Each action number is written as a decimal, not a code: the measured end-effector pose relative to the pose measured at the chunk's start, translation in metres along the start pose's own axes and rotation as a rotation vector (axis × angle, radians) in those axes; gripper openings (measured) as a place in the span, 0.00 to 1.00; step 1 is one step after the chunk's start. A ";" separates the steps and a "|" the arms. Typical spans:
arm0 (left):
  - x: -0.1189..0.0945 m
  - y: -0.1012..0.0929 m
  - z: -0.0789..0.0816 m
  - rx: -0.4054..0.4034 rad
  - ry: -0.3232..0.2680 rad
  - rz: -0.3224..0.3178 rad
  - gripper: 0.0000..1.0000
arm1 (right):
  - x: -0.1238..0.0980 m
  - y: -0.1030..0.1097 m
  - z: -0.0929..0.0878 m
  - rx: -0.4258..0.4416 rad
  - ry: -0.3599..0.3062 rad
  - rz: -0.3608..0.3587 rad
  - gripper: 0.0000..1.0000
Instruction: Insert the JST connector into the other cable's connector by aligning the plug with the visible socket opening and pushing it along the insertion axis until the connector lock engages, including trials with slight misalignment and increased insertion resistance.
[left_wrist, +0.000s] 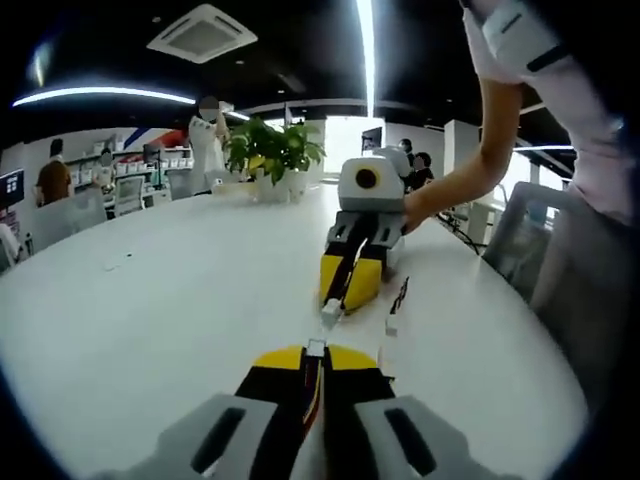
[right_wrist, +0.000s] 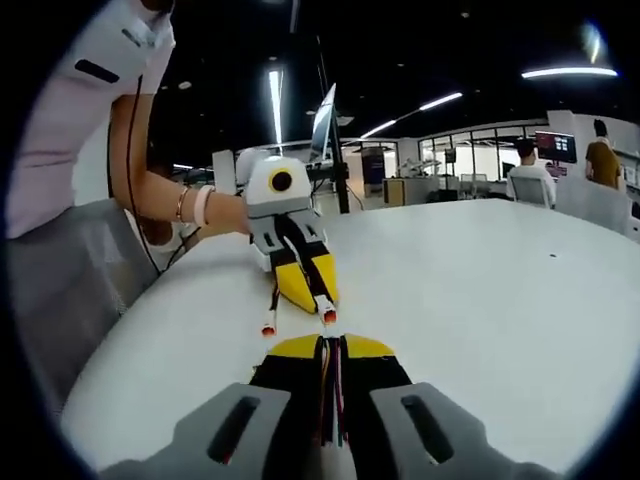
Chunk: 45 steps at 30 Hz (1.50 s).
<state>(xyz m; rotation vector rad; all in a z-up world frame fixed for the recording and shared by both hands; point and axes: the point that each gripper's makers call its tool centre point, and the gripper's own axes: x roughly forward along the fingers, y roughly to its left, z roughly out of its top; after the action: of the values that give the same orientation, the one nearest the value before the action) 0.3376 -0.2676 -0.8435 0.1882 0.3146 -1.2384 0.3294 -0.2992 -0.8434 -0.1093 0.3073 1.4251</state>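
My left gripper (left_wrist: 315, 358) is shut on a cable whose small white connector (left_wrist: 316, 347) sticks out past its yellow tips. Facing it, my right gripper (left_wrist: 345, 295) is shut on the other cable, with its white connector (left_wrist: 331, 312) pointing back at mine. A short gap separates the two connectors, and they sit slightly offset sideways. In the right gripper view, my right gripper (right_wrist: 330, 345) pinches red and black wires (right_wrist: 330, 390). There the left gripper (right_wrist: 310, 295) holds its connector (right_wrist: 328, 316) toward me.
A spare cable (left_wrist: 397, 303) (right_wrist: 272, 305) lies on the white table (left_wrist: 180, 290) on the person's side of the grippers. A potted plant (left_wrist: 275, 150) stands at the far edge, and a grey chair (left_wrist: 520, 240) is beside the table. People stand in the background.
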 end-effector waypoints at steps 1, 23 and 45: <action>0.000 0.000 0.000 -0.001 0.000 -0.002 0.00 | 0.000 0.000 0.000 -0.001 0.002 0.001 0.04; 0.009 -0.009 0.006 0.001 -0.022 -0.047 0.00 | 0.005 0.007 0.002 -0.032 0.021 0.050 0.04; 0.007 -0.018 0.007 0.056 0.035 -0.142 0.00 | 0.001 0.018 0.000 -0.058 0.074 0.193 0.03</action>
<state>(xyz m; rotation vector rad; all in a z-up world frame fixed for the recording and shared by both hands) 0.3233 -0.2818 -0.8389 0.2392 0.3282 -1.3866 0.3123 -0.2951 -0.8415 -0.1842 0.3442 1.6243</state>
